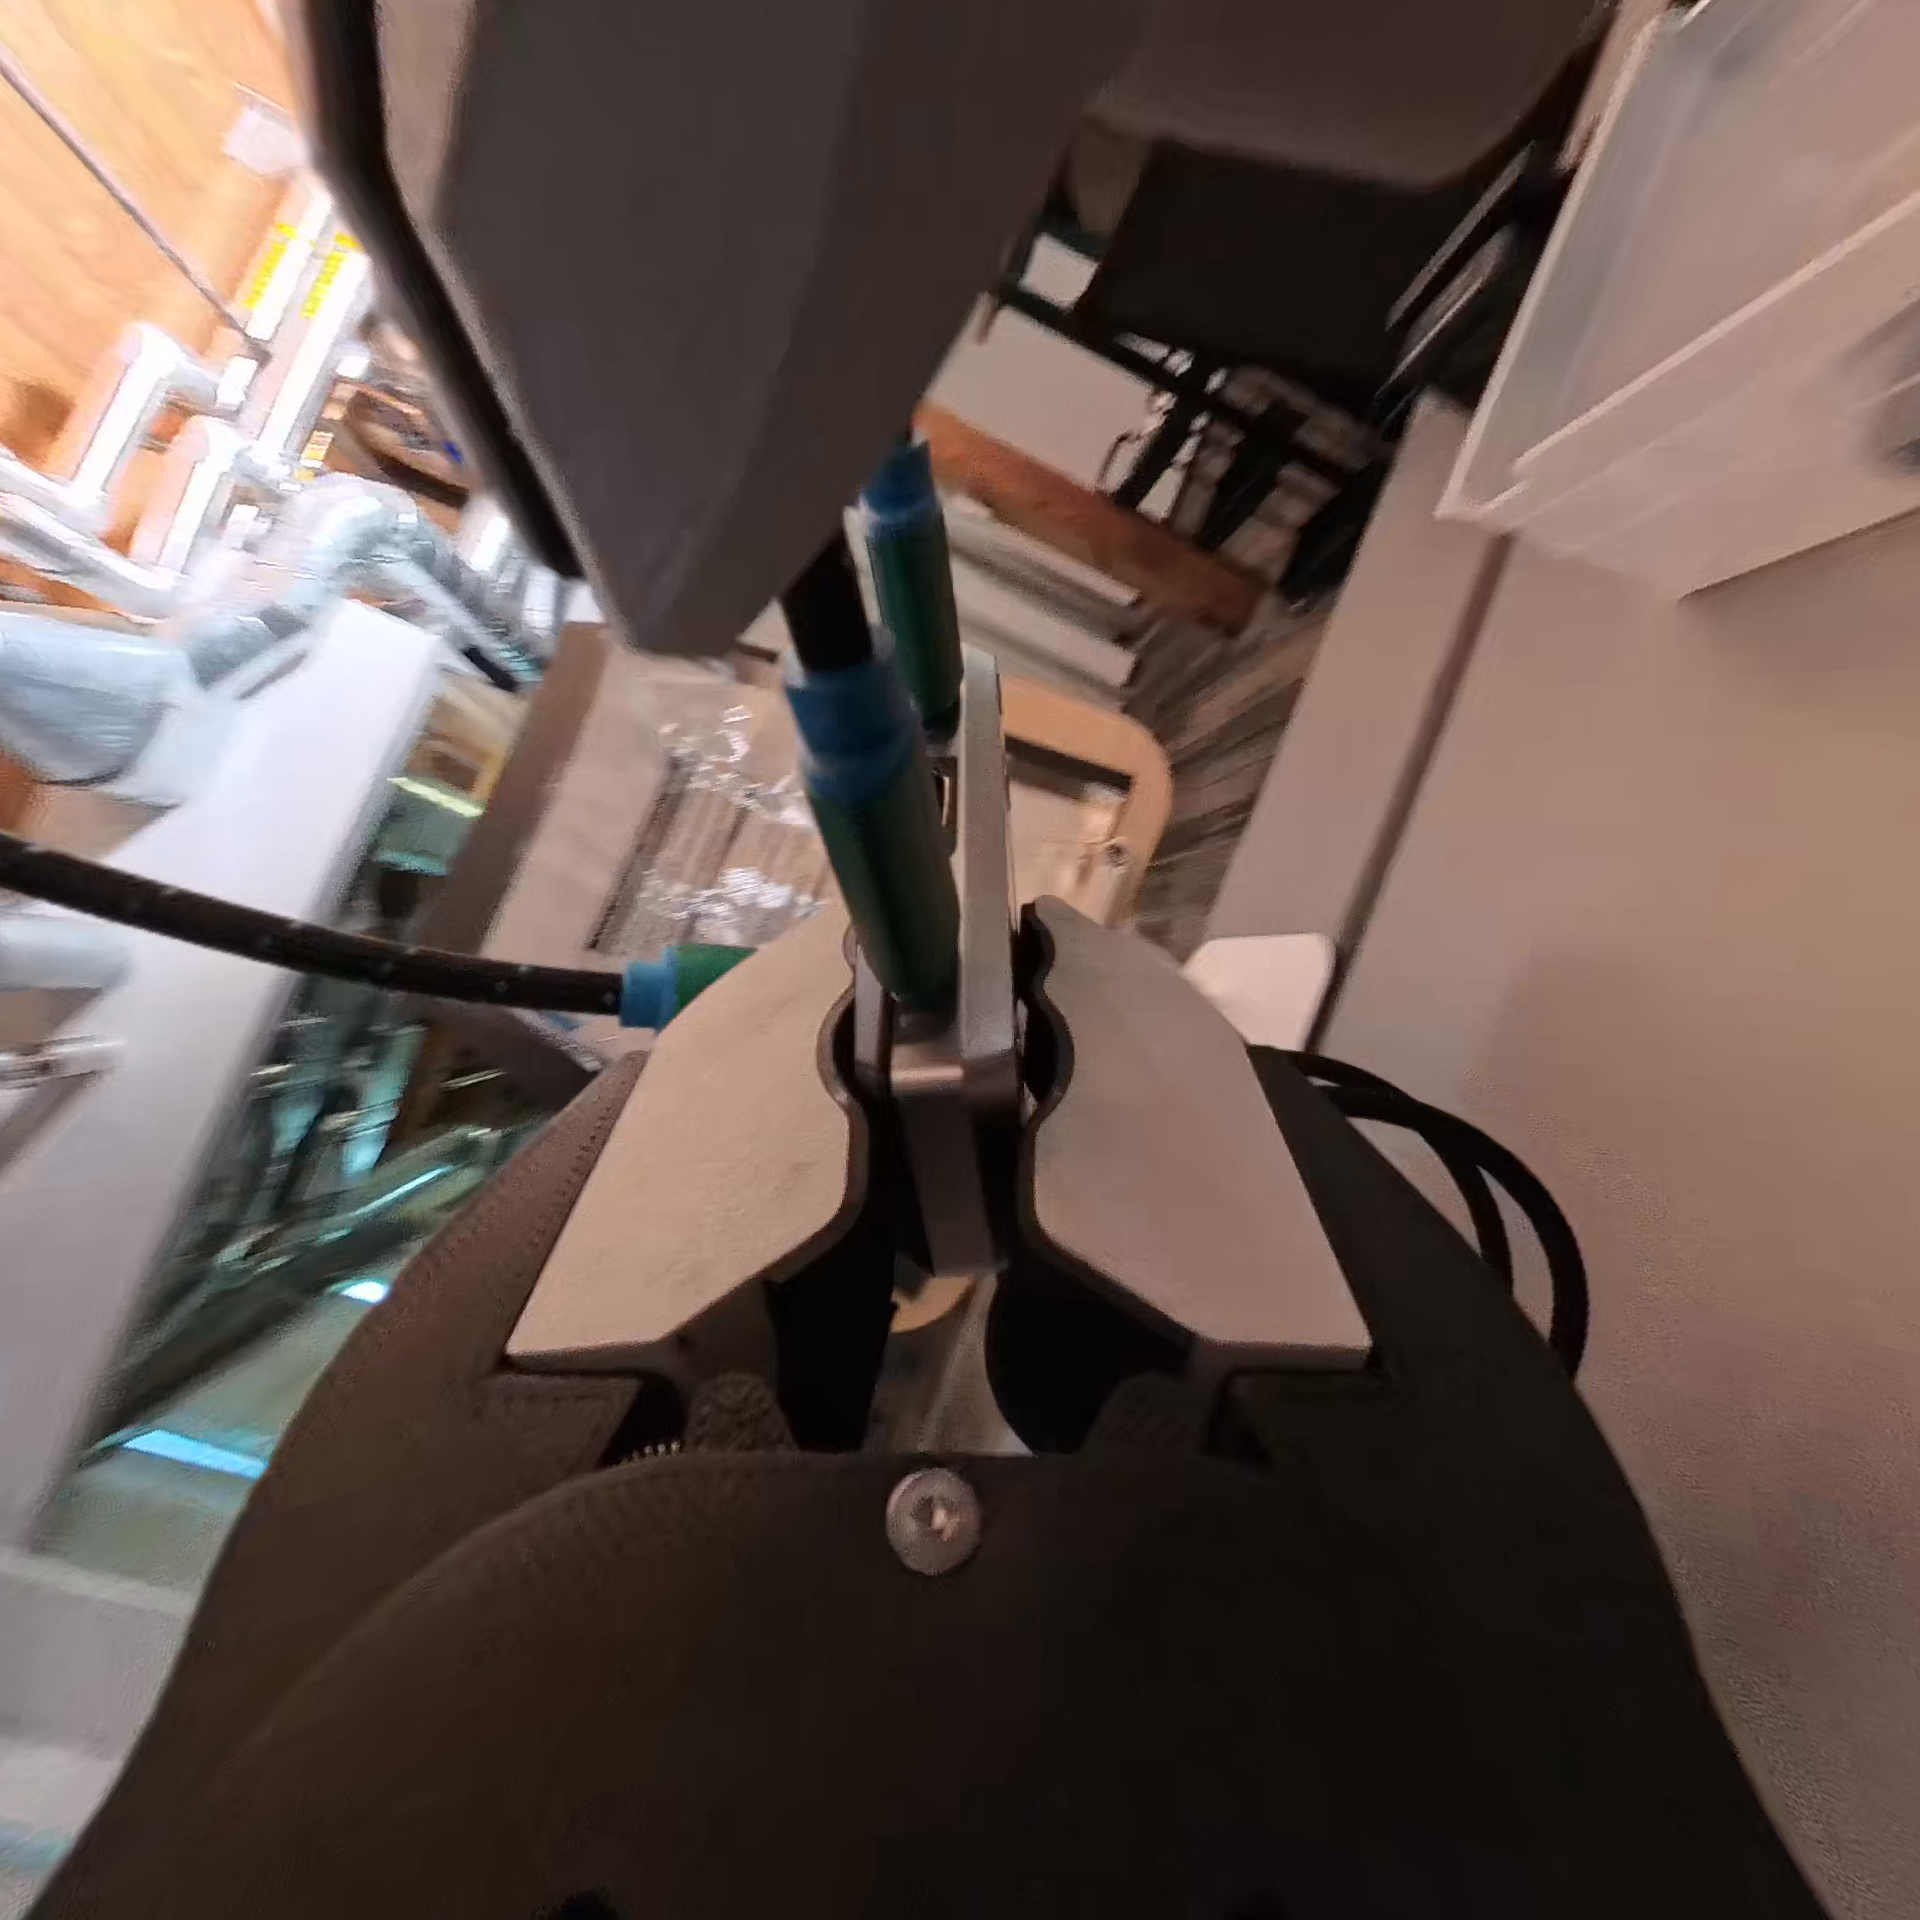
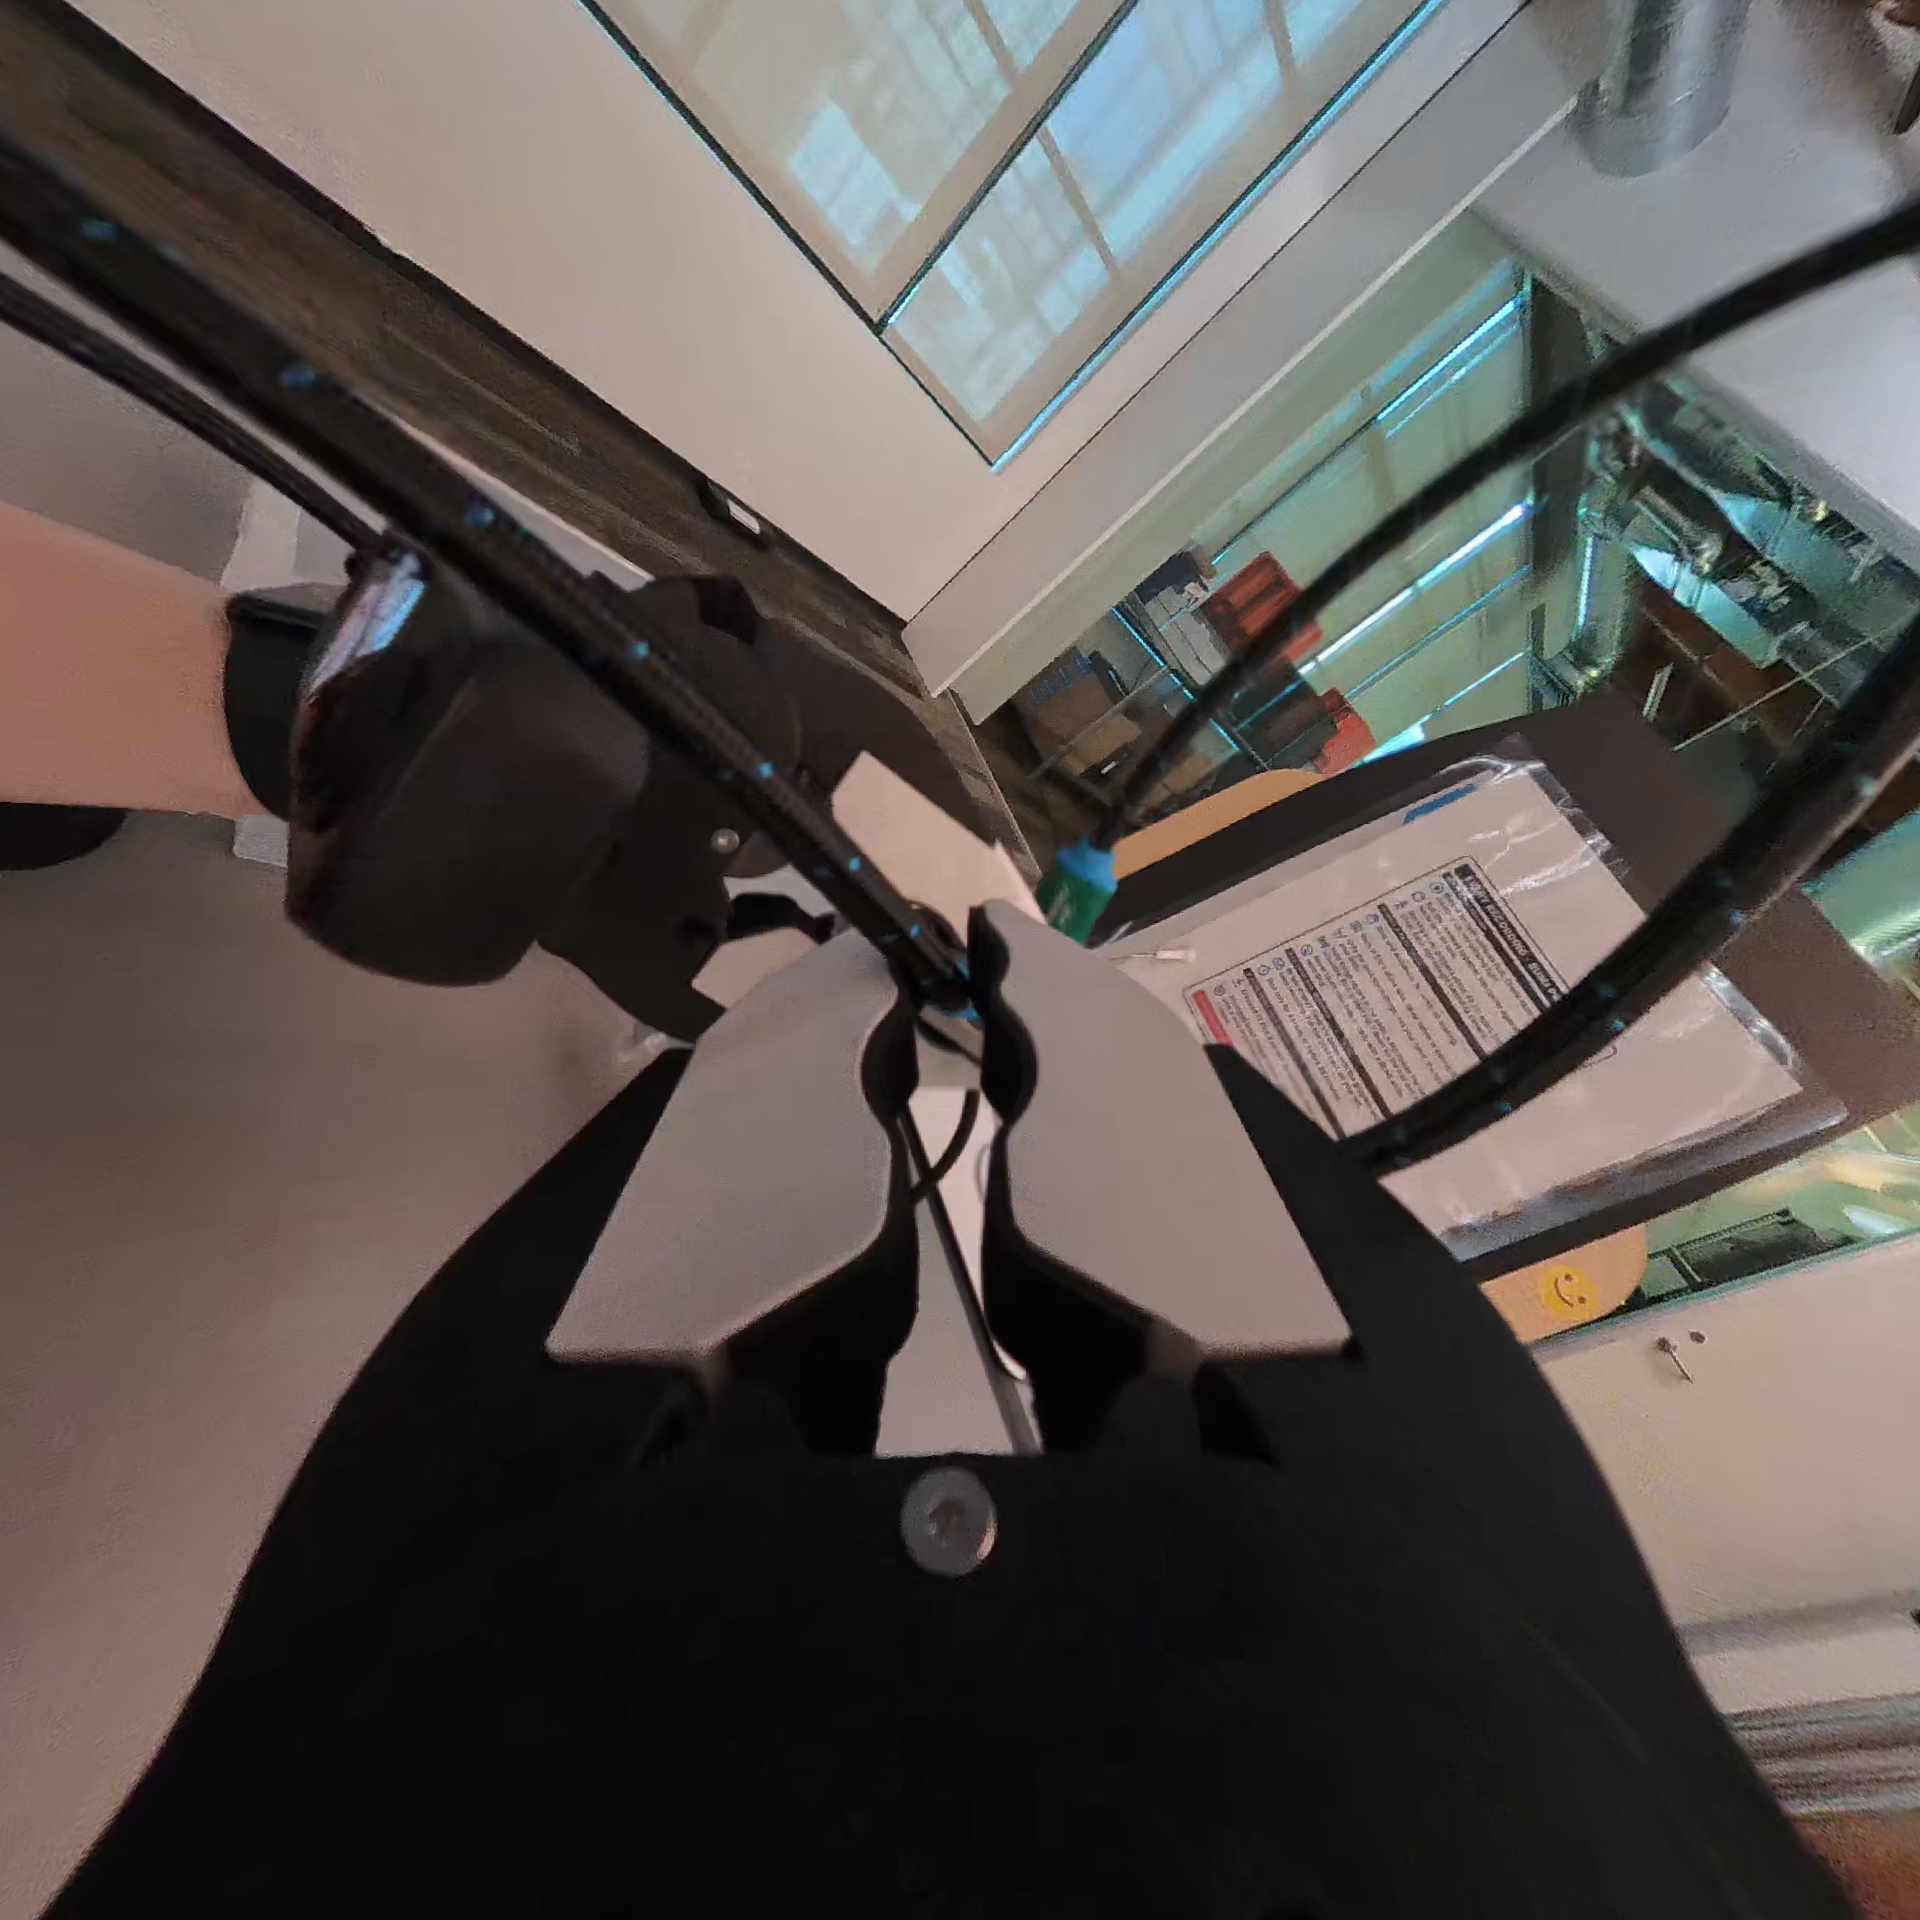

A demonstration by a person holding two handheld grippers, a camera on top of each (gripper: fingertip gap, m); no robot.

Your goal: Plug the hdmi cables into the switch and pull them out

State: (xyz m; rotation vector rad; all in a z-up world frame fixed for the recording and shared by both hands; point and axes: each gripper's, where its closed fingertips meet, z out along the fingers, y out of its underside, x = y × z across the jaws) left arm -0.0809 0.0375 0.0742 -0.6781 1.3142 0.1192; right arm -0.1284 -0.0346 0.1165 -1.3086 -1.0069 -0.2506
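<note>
2 grippers up off the table, both clamped. Left gripper [image 1: 940,1023] has its jaws closed on the thin edge of the grey metal switch [image 1: 982,935], held upright between the fingers. 2 green plugs with blue collars, near plug [image 1: 883,831] and far plug [image 1: 914,592], sit seated in the switch's left face, black cables running up behind the right gripper's grey body [image 1: 675,312] overhead. A 3rd plug [image 1: 686,971] with its black cable [image 1: 312,945] comes in from the left, tip hidden behind the left finger, can't tell if it's plugged in. Right gripper [image 2: 940,992] is pinched on a black speckled cable [image 2: 520,540] right at its blue collar. Beyond it, a gloved hand [image 2: 270,707] holds the left gripper's black body [image 2: 499,790]. Another green plug [image 2: 1081,883] shows just past the right finger, its cable looping wide over a bagged printed sheet [image 2: 1455,987].
</note>
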